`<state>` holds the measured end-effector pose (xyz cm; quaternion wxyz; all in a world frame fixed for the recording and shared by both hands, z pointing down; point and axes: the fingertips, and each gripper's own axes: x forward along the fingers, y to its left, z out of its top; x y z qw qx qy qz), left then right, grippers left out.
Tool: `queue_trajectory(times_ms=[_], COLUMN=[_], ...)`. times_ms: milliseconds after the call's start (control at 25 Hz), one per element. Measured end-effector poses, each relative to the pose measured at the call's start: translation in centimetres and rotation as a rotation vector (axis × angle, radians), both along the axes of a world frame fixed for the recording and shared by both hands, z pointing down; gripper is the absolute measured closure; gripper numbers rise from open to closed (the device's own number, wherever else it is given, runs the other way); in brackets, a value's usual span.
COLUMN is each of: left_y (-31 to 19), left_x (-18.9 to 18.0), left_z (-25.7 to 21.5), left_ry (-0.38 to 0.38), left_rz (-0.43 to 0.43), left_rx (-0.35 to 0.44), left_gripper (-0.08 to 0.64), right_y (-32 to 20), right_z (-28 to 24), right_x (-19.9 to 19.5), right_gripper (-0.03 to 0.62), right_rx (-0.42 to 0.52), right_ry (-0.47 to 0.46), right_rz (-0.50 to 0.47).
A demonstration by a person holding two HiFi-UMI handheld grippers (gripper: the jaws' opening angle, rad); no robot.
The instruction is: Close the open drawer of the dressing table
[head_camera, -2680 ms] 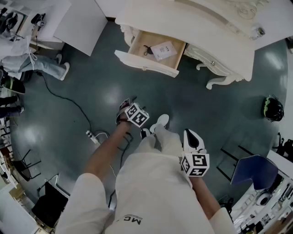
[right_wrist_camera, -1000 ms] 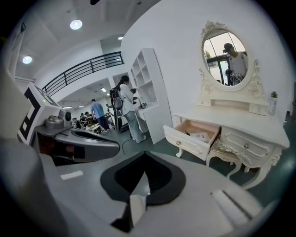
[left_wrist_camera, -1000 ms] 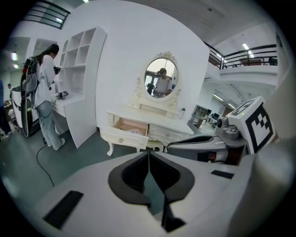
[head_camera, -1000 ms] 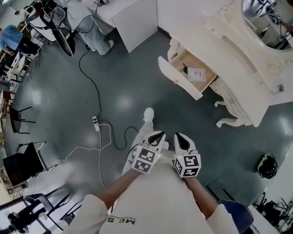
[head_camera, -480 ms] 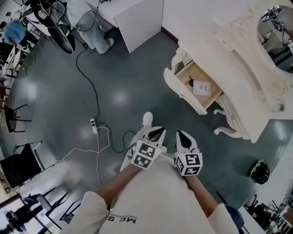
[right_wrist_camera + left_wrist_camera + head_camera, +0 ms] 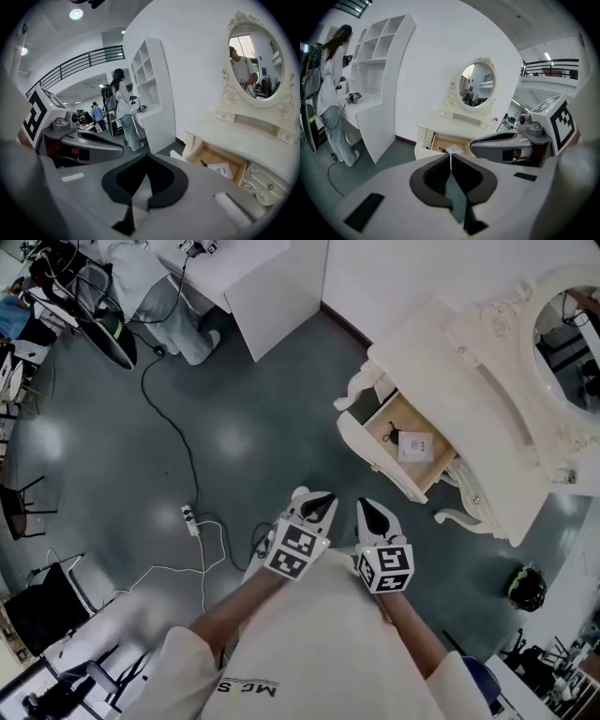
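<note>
Left gripper (image 6: 320, 504) jaws together, empty | right gripper (image 6: 373, 510) likewise | open drawer (image 6: 405, 448) well ahead, up-right

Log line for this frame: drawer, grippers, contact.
drawer: open, paper inside | left gripper: shut, empty | right gripper: shut, empty | contact: none

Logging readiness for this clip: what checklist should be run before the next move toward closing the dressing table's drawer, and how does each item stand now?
1. Drawer pulled out of the dressing table, ready to push: ok.
2. Paper lies flat inside, nothing over the rim: ok.
3. Left gripper empty, jaws together: ok.
4. Right gripper empty, jaws together: ok.
5. Grippers reach the drawer: not ok, both short of it.
6. Power strip lies left of the grippers, off the way to the drawer: ok.
</note>
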<state>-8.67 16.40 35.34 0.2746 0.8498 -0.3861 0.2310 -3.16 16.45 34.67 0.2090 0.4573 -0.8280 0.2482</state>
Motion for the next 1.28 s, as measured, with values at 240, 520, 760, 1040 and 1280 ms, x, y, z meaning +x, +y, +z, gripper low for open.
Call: queue_trajectory(times_ms=[240, 520, 760, 1040, 1280], left_y=[-2.5, -4.1, -6.1, -7.7, -8.9], left_x=[-1.9, -2.1, -2.1, -1.6, -1.2], left_z=[0.3, 1.9, 3.2, 5.3, 7.8], left_ry=[0.013, -0.003, -0.029, -0.066, -0.152], left_rz=[0.016, 0.017, 0.001, 0.015, 0.022], left_rx=[-0.003, -0.024, -0.026, -0.018, 0.051], left_gripper=[0.542, 0.543, 0.541, 0.541, 0.541], right_y=[-2.9, -4.7, -6.4, -7.2, -7.3], right_z=[0.0, 1.0, 2.4, 3.3, 4.5], right_x=[-1.3, -1.4, -0.2, 0.2, 0.6], right_gripper=[0.591, 0.591, 0.591, 0.589, 0.589], right_rx=[0.002, -0.02, -0.051, -0.064, -0.081], right_ry=[0.013, 0.028, 0.037, 0.028, 0.017], right_rz=[0.033, 0.001, -0.03, -0.031, -0.042])
